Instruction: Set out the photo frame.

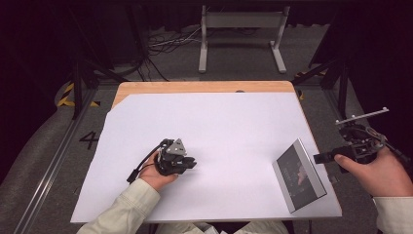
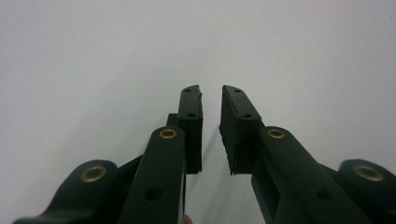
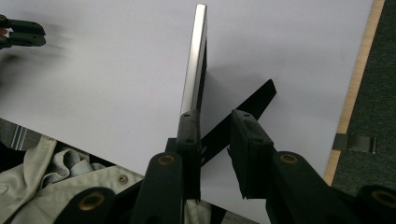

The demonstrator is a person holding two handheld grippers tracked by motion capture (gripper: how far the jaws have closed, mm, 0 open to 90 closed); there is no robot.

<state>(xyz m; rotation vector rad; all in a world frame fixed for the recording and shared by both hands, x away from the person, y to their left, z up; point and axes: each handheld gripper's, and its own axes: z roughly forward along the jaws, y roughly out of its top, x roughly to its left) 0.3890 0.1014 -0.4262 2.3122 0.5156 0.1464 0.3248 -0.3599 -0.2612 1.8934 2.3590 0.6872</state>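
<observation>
Covering most of one wooden table (image 1: 204,87), a single white sheet (image 1: 219,136), flat, with one corner cut off at the far left. Standing near the sheet's right edge, one picture frame (image 1: 299,175): thin, rectangular, silver-rimmed, with a dark front carrying faint reddish marks, tilted back on a black strut (image 3: 243,116) that reaches the sheet behind it. Seen edge-on in the right gripper view as a narrow bright metal strip (image 3: 195,60) rising straight up from between the black fingers.

Counting two grippers, one per hand. Hovering off the table's right side, just beside the frame, the right gripper (image 1: 324,157), pointing toward it; fingers (image 3: 189,140) partly apart, the left one right against the frame's near edge, the other clear of it with a gap between, so no squeeze on the frame. Resting on the sheet toward the left of middle, well apart from the frame, the left gripper (image 1: 190,165); fingers (image 2: 191,121) parted by a narrow gap, nothing between them but white sheet.

Showing two pale sleeves (image 1: 129,207) at the bottom of the high view.
</observation>
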